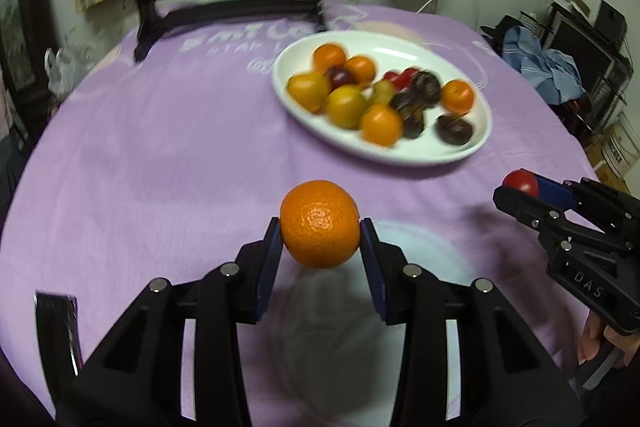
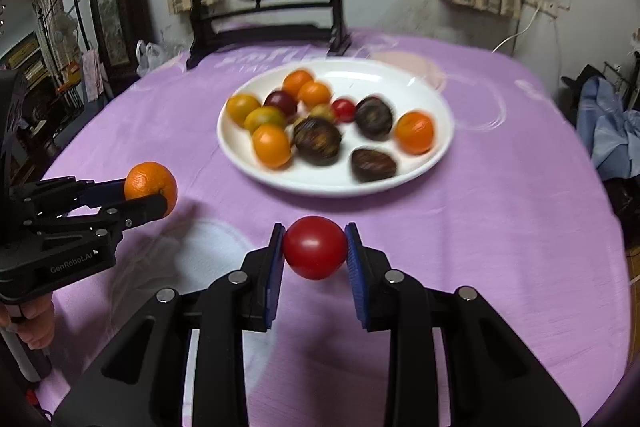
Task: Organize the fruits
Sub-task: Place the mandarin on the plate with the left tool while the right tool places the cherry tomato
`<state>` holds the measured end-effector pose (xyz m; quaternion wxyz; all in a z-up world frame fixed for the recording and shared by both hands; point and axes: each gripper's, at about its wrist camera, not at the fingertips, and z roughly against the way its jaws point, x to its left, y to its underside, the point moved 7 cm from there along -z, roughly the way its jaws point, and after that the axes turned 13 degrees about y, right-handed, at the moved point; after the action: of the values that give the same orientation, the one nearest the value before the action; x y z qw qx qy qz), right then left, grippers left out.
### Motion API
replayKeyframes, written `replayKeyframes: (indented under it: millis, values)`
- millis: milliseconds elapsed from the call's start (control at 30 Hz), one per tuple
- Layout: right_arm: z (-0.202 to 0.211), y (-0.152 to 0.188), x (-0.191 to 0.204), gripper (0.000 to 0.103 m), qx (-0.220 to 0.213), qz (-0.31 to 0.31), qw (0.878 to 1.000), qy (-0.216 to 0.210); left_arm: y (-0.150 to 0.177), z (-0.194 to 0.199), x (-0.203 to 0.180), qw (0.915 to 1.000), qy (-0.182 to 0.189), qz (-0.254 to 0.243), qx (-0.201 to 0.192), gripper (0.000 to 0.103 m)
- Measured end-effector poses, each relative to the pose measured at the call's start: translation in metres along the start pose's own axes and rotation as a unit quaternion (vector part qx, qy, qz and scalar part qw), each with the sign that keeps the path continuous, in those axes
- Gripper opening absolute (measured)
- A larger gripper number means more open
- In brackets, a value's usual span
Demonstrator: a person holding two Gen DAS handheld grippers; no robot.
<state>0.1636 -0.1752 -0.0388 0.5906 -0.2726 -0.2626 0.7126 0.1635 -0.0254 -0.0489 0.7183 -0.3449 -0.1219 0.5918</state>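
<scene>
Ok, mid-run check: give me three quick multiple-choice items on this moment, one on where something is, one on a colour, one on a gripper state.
1. Where is the white plate relative to both grippers?
A. Ahead of them on the purple cloth
B. Under the left gripper
C. On the floor

2. What colour is the fruit in the right gripper?
A. Green
B. Red
C. Orange

3. What is the left gripper doing?
A. Open and empty
B. Shut on nothing
C. Shut on an orange

Answers:
1 A, the plate of mixed fruit sits farther along the purple cloth in both wrist views.
2 B, the red fruit is pinched between the blue pads.
3 C, the orange is clamped between its fingers, off the cloth.
</scene>
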Motion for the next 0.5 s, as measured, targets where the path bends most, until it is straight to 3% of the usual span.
replayKeyframes:
  millis: [233, 500]
  values:
    - [-0.003, -0.044, -0.024, 0.03, -0.042, -0.012, 0.999, 0.012, -0.068, -0.008, -0.036, 0.9991, 0.014, -0.032, -0.026, 0.04]
    - [-0.054, -0.07, -0.031, 0.03, -0.031, -0.012, 0.999, 0.027, -0.106, -0.059, -0.024, 0.9997, -0.015, -0.013, -0.012, 0.04]
